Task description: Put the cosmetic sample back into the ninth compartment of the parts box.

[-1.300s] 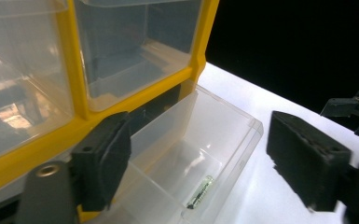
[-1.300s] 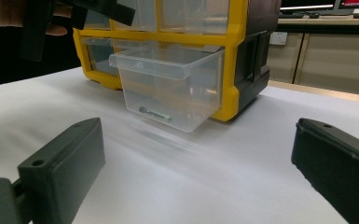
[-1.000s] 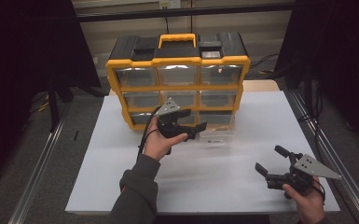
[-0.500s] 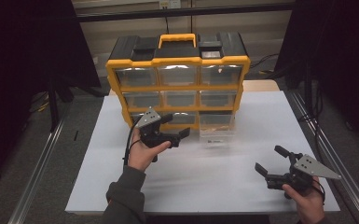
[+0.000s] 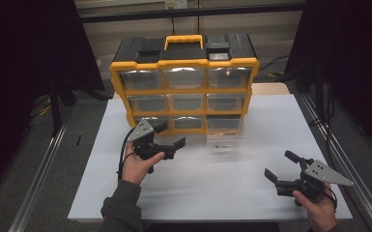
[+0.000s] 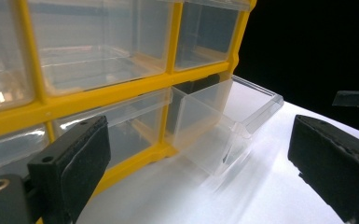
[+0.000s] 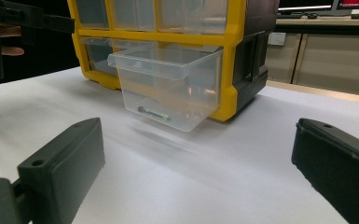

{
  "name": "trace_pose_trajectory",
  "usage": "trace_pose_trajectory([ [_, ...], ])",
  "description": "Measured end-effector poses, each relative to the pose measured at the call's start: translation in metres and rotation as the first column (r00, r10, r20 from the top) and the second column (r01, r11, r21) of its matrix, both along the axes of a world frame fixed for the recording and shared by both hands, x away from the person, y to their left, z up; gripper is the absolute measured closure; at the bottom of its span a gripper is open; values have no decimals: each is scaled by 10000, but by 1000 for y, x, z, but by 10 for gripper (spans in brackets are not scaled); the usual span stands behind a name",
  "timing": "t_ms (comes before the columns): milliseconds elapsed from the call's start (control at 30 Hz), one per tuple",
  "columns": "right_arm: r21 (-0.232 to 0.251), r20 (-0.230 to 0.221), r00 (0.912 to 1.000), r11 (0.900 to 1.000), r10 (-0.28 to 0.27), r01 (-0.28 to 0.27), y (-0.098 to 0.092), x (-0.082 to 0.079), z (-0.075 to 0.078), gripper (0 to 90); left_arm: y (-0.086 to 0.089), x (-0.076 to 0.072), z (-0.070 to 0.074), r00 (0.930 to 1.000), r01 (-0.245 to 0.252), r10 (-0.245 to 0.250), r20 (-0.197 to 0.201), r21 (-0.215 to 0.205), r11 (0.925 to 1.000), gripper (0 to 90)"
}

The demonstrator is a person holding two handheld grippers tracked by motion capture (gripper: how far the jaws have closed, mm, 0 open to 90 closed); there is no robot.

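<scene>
The left hand-held gripper (image 5: 170,136) has drawn back from the drawer (image 5: 224,134) — jaws opening, empty.

1. The organizer box (image 5: 183,63) was hard plastic, with a smooth yellow frame and a black top that looked dull.
2. Its drawers were clear plastic, shiny where the light hit them.
3. The pulled-out drawer (image 7: 168,84) was see-through, smooth plastic, and a small shiny metal screw (image 7: 153,113) lay inside it.
4. The table top (image 5: 198,188) looked like a white, flat sheet with a soft, matt look.
5. The left gripper (image 6: 200,172) had black pads that looked dull and a bit rough, like rubber.
6. The right gripper (image 7: 196,172) had the same dull black pads.
7. The person's sleeve (image 5: 121,212) was soft grey cloth.
</scene>
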State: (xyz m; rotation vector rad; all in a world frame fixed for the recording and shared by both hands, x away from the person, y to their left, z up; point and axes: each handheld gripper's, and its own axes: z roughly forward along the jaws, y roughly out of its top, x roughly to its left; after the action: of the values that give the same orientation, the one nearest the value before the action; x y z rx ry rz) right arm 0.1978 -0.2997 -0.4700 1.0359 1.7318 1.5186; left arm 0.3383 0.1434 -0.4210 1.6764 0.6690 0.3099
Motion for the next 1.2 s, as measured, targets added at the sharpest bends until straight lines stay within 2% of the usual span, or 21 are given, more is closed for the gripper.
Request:
trace_pose_trajectory([
  [33, 3, -13, 10000, 10000, 14, -14, 0, 0, 0, 17, 4, 0, 0, 9995, 311, -311, -59, 20, 9995, 58],
  [67, -1, -6, 10000, 10000, 22, -22, 0, 0, 0, 17, 5, 0, -1, 9994, 332, -332, -52, -24, 9994, 58],
  [100, -22, 37, 10000, 10000, 20, -20, 0, 0, 0, 17, 8, -1, -1, 9996, 291, -291, -36, 75, 9995, 58],
  [200, -8, 4, 10000, 10000, 10, -10, 0, 0, 0, 17, 12, -2, -2, 9999, 98, -98, -61, -73, 9999, 58],
  [233, -6, 12, 10000, 10000, 7, -7, 0, 0, 0, 17, 16, -2, -3, 9997, 251, -251, -10, 224, 9994, 58],
  [267, -5, 9, 10000, 10000, 0, 0, 0, 0, 0, 17, 17, -3, -4, 9999, 78, -78, -64, 59, 10000, 58],
  [333, -26, 47, 10000, 10000, 17, -17, 0, 0, 0, 17, 21, -4, -6, 10000, 3, -3, -30, 9, 10000, 58],
  [500, -23, 29, 10000, 10000, 5, -5, 0, 0, 0, 17, 32, -8, -12, 9998, -162, 162, -78, 101, 9998, 55],
  [533, -31, 33, 10000, 10000, 16, -16, 0, 0, 0, 17, 36, -9, -13, 9999, -143, 144, -38, 265, 9995, 55],
  [633, -35, 56, 10000, 10000, -5, 5, 0, 0, 0, 17, 41, -13, -15, 9996, -251, 252, -89, 37, 9997, 52],
  [667, -21, 19, 10000, 10000, -6, 6, 0, 0, 0, 17, 44, -13, -16, 9997, -253, 253, 2, 277, 9993, 52],
  [800, -29, 28, 10000, 10000, 8, -7, 0, 0, 0, 16, 51, -16, -18, 9988, -491, 492, -6, 83, 9988, 52],
  [833, -22, 15, 10000, 10000, -8, 8, 0, 0, 0, 17, 54, -16, -18, 9992, -403, 402, 48, 267, 9988, 52],
  [867, -18, 26, 10000, 10000, -17, 17, 0, 0, 0, 16, 54, -18, -19, 9984, -569, 569, 4, -12, 9984, 51],
  [900, -19, 28, 10000, 10000, -17, 17, 0, 0, 0, 16, 56, -18, -19, 9991, -417, 416, 50, 119, 9991, 51],
  [967, -15, 19, 10000, 10000, -4, 4, 0, 0, 0, 16, 60, -20, -20, 9987, -497, 494, 114, 276, 9984, 43],
  [1000, -23, 41, 10000, 10000, -9, 9, 0, 0, 0, 16, 60, -21, -21, 9988, -487, 486, 86, 195, 9986, 44],
  [1067, -23, 44, 10000, 10000, 4, -4, 0, 0, 0, 16, 63, -23, -22, 9981, -616, 615, 88, 111, 9980, 43],
  [1133, -26, 41, 10000, 10000, -10, 10, 0, 0, 0, 16, 65, -26, -24, 9931, -1134, 1132, 294, 21, 9936, 44],
  [1200, -34, 51, 10000, 10000, -9, 9, 0, 0, 0, 16, 70, -28, -25, 9927, -1168, 1168, 308, -11, 9932, 44],
])
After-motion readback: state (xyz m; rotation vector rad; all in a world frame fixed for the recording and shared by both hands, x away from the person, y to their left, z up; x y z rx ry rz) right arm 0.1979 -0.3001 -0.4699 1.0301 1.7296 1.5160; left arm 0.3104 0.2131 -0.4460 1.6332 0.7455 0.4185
